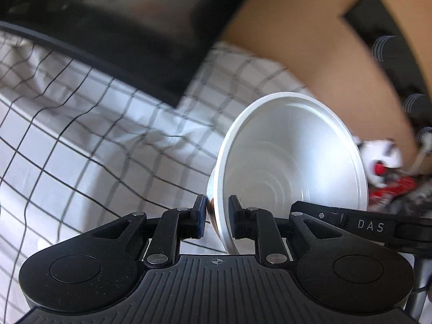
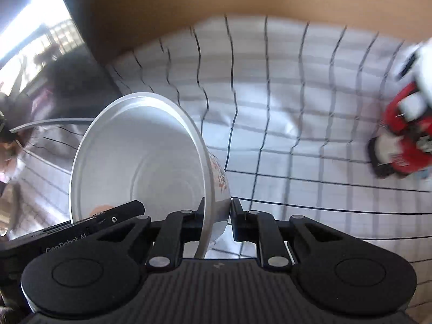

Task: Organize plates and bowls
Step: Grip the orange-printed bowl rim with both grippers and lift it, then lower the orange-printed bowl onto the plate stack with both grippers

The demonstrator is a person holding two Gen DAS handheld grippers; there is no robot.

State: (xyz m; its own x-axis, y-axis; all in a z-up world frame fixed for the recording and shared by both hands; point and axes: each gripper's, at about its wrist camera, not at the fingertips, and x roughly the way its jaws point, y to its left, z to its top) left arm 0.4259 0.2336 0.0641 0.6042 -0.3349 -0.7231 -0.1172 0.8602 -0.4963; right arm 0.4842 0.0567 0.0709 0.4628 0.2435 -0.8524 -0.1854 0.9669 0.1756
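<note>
white bowl point(image 1: 291, 159) rim pinched by left gripper point(image 1: 217, 217) and right gripper point(image 2: 217, 220) fingers; blurred red-and-white object point(image 2: 399, 145) unidentifiable

I was working in what looked like a home, at a table dressed for everyday use. A white tablecloth point(image 2: 297, 124) with a thin black grid covered the table and lay in soft creases. A white disposable bowl point(image 1: 291, 156) was in front of me, the sort used for ordinary meals. Behind the table stood a big brown cardboard box point(image 1: 310, 40) with a cut-out handle, and a red and white toy point(image 2: 399, 140) sat on the cloth. A bright window point(image 2: 32, 35) let in daylight off to one side, though motion blurred much of it.
</note>
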